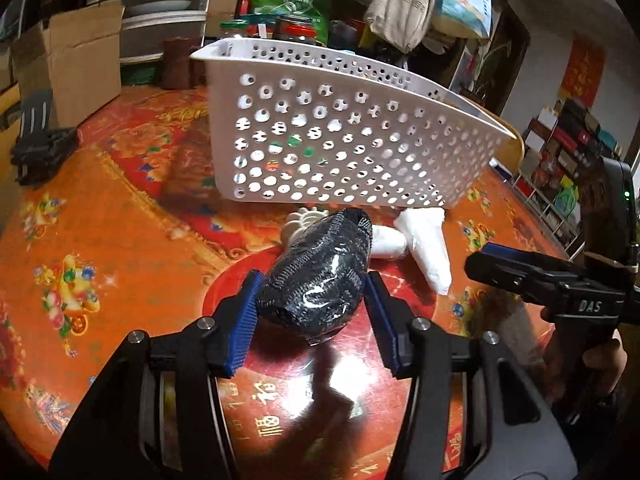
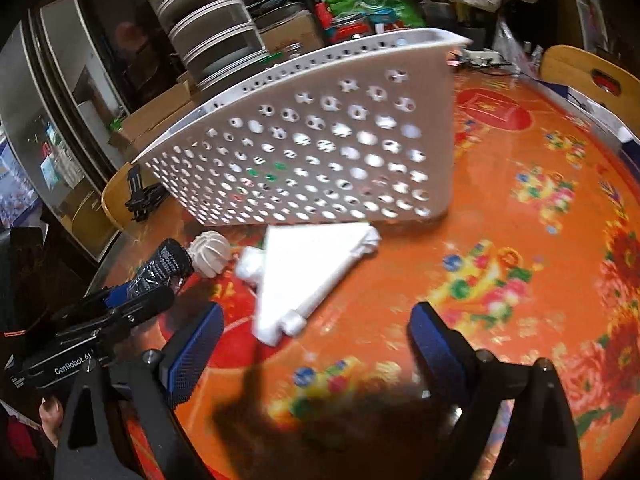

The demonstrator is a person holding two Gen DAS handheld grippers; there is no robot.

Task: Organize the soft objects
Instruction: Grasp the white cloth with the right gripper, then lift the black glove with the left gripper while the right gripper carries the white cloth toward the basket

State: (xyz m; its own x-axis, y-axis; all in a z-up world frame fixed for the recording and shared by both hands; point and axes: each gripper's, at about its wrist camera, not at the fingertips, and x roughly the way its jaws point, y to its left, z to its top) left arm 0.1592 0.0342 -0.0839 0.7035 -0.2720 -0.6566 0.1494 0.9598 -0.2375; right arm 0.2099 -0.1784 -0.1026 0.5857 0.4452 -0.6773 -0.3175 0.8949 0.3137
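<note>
A black knitted bundle wrapped in clear film lies on the red and orange tablecloth. My left gripper is shut on it, a blue pad pressed against each side. Beyond it lie a ribbed white piece, a small white roll and a flat white packet, all in front of the white perforated basket. In the right wrist view my right gripper stands open just short of the flat white packet, with nothing between its pads. The basket stands behind.
Cardboard boxes, stacked drawers and bags crowd the table's far side. A black tool lies at the left edge of the table. A wooden chair back stands at the far right. Bare tablecloth stretches right of the packet.
</note>
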